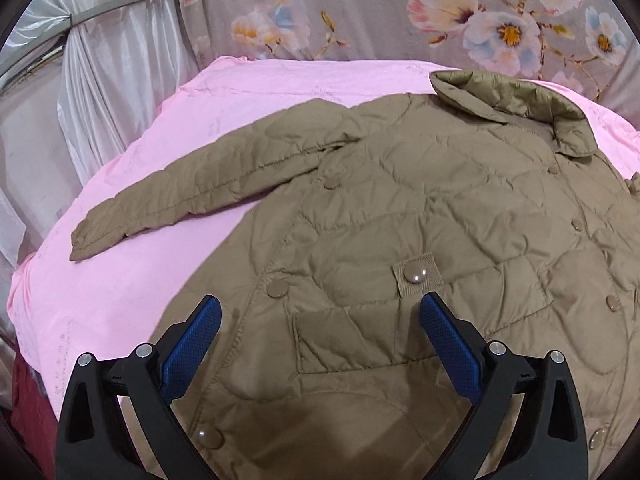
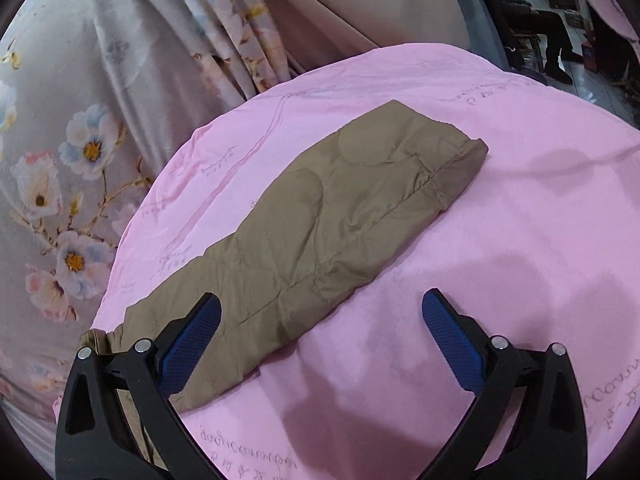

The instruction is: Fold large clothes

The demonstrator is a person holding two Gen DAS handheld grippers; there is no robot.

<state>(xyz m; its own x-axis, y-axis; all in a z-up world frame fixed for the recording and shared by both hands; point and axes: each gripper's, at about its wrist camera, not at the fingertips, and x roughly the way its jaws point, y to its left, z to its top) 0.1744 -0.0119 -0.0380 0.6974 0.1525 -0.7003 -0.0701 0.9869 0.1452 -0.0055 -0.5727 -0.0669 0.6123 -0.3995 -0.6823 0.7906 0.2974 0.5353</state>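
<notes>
- My left gripper hangs wide open above the jacket; bare pink sheet lies to its left.
- Flowered curtain closes the far side.
- Right gripper: clear pink sheet right of the sleeve.

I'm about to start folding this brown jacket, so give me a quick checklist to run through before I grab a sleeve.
1. Left gripper open: ok, fingers spread wide with nothing between them.
2. Right gripper open: ok, fingers apart with nothing between them.
3. Jacket spread front up on the pink sheet: ok, snaps and pocket flap face up.
4. Left-view sleeve laid out straight, away from the body: ok.
5. Right-view sleeve flat on the sheet, cuff free: ok.
6. Jacket hem flat: cannot tell, it is out of both views.
7. Collar flat: not ok, it stands up.
</notes>
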